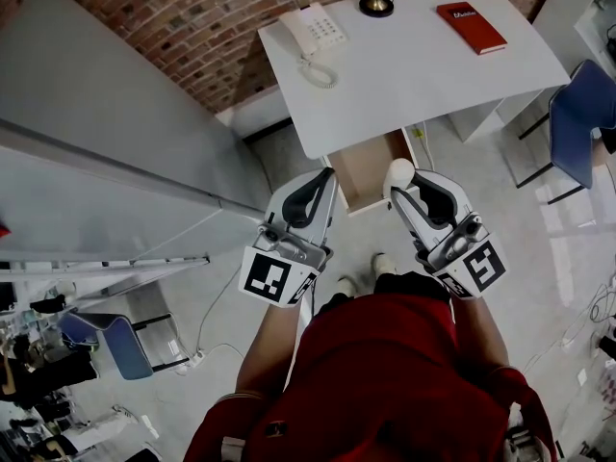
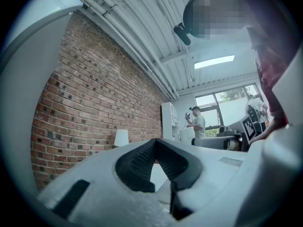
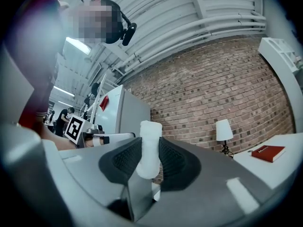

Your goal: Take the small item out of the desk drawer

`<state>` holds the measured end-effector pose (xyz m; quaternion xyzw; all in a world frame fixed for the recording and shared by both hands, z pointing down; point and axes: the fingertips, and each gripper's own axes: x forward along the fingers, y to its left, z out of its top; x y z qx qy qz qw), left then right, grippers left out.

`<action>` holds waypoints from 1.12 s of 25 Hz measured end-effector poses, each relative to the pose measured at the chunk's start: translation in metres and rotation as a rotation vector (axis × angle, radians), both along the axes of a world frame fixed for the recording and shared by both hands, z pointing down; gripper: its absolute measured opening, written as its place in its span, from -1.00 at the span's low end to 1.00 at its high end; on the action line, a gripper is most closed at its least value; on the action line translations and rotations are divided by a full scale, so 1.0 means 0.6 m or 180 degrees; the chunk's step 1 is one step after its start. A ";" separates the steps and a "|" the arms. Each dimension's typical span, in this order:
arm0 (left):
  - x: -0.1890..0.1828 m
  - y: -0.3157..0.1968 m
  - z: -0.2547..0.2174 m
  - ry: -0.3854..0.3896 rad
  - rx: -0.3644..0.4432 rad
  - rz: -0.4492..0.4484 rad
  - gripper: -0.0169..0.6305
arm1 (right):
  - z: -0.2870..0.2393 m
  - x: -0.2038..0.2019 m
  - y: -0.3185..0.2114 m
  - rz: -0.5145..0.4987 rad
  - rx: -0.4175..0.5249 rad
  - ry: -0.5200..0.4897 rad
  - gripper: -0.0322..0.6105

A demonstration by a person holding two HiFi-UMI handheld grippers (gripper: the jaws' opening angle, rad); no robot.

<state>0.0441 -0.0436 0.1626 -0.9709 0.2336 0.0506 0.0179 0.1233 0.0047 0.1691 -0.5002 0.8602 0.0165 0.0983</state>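
The white desk (image 1: 414,65) stands ahead of me, and its wooden drawer (image 1: 358,176) is pulled open below the front edge. My right gripper (image 1: 404,187) is raised above the drawer's right side. It is shut on a small white cylinder-shaped item (image 1: 399,172), which sticks up between the black pads (image 3: 171,161) in the right gripper view (image 3: 149,148). My left gripper (image 1: 324,178) hovers left of the drawer, its jaws together with nothing between them (image 2: 155,144). What lies inside the drawer is mostly hidden by the grippers.
On the desk sit a white telephone (image 1: 313,32), a lamp base (image 1: 375,5) and a red book (image 1: 471,27). A brick wall runs behind the desk. A grey cabinet (image 1: 106,162) stands at left and a blue chair (image 1: 582,123) at right.
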 end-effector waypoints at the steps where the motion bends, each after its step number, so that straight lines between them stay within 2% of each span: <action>1: 0.001 0.001 0.000 0.0000 -0.0004 0.0003 -0.93 | 0.000 0.000 0.001 0.0000 -0.0006 0.0006 -0.51; 28: 0.005 0.020 0.006 -0.0016 -0.0046 0.0024 -0.93 | 0.002 0.007 0.023 -0.0023 -0.0041 0.0091 -0.51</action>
